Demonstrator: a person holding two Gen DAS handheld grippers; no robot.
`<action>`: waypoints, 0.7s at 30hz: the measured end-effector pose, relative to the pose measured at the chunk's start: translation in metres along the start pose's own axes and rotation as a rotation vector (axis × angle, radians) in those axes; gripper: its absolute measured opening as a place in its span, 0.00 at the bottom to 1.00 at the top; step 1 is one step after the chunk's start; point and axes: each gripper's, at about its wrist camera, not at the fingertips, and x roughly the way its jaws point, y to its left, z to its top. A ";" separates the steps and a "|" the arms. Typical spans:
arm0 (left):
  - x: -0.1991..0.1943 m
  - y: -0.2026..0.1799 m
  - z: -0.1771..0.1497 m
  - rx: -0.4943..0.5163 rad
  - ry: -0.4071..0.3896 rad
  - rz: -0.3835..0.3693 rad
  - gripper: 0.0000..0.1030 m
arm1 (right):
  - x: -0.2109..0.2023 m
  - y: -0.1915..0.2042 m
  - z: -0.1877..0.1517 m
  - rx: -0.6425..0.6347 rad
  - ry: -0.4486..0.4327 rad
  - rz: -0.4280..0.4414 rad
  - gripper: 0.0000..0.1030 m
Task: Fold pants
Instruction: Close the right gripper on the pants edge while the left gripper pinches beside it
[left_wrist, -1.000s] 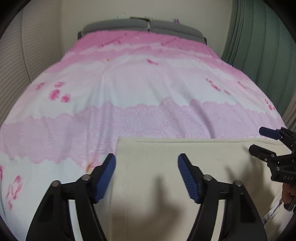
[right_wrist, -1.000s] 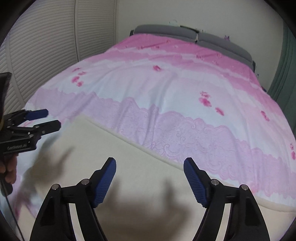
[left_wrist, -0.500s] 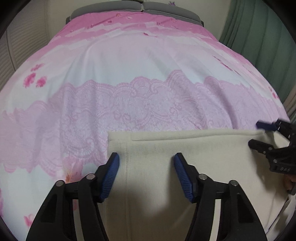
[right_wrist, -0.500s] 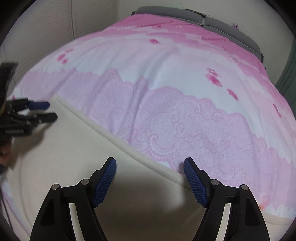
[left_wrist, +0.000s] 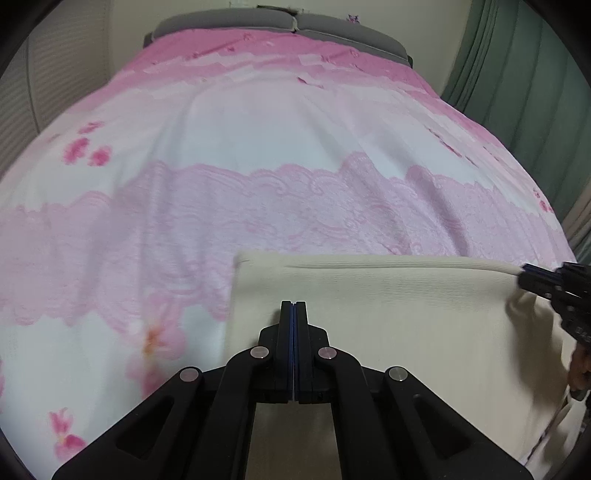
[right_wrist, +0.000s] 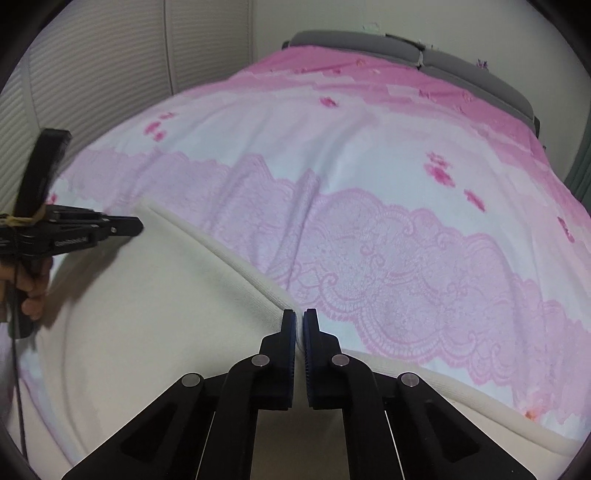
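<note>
- left gripper (left_wrist: 293, 308): jaws just closed; pressed together over cream knit pants (left_wrist: 388, 306); pinch unclear
- right gripper (right_wrist: 300, 319): jaws just closed; pinching pants' ribbed edge
- pants flat on pink lace-print bedspread (left_wrist: 221, 184)

Beyond the cream pants (left_wrist: 388, 314), the pink bedspread (left_wrist: 277, 155) lies open and flat all the way to the grey headboard (left_wrist: 280, 20), so a gripper could pass freely over it. A slatted wall (right_wrist: 110, 74) closes in on one side of the bedspread and a green curtain (left_wrist: 524, 74) on the other. On the pants, the left gripper (left_wrist: 293, 306) and right gripper (right_wrist: 300, 314) sit well apart, with bare cloth between them.
</note>
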 end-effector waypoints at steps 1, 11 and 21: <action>-0.004 0.002 -0.001 0.002 -0.006 -0.010 0.02 | -0.006 0.002 0.000 -0.005 -0.012 0.003 0.05; 0.000 0.012 0.010 0.040 -0.007 0.048 0.37 | -0.025 0.016 -0.007 -0.071 -0.021 0.005 0.05; 0.026 0.009 0.015 0.050 0.006 0.032 0.16 | -0.009 0.008 -0.010 -0.041 -0.016 0.023 0.05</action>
